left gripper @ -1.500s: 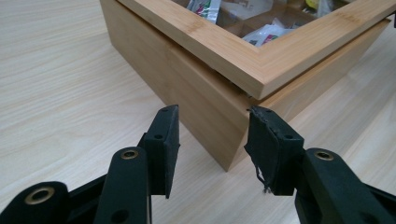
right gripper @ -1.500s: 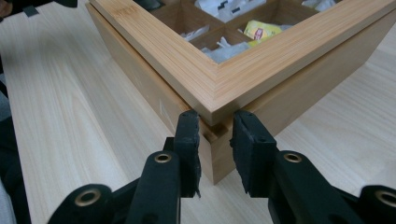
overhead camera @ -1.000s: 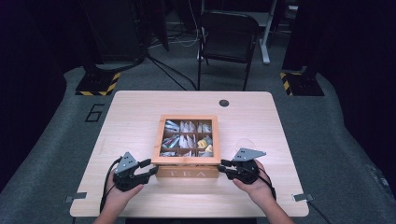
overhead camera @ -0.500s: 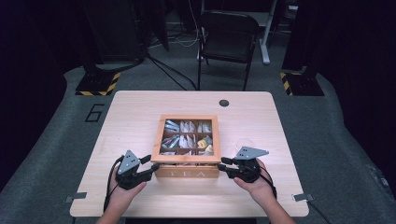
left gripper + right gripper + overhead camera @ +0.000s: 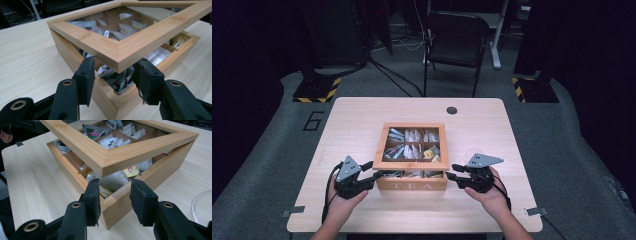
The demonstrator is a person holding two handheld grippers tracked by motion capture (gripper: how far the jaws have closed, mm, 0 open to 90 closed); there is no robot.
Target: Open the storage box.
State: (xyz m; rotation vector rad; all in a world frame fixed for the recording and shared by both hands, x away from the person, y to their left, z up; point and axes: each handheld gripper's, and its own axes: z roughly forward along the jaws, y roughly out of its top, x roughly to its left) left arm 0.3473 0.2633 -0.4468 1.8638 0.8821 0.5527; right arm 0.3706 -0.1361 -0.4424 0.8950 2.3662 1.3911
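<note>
Opening the tea chest: a person brings two hand-held tongs to the near corners of a wooden box that stands at the middle of the tabletop, its front marked TEA. The framed lid stands tilted, its front edge clear of the box and its far edge down, where the hinge probably lies. The left tongs straddle the lid's left front corner with a gap at either pad, so they stand open and grip nothing. The right tongs have just been opening, with the right front corner between their jaws and the pads off the wood. Whether the lid rests on the jaw tips cannot be told.

The box looks stiff and fairly solid, with smooth bamboo that hard pads may slide on. The lid's clear pane is probably its fragile part, so the frame's front rail or corners are the places to take hold, never the pane. The tea bags in the compartments are light, soft and loose, and would likely spill if the box tipped.
</note>
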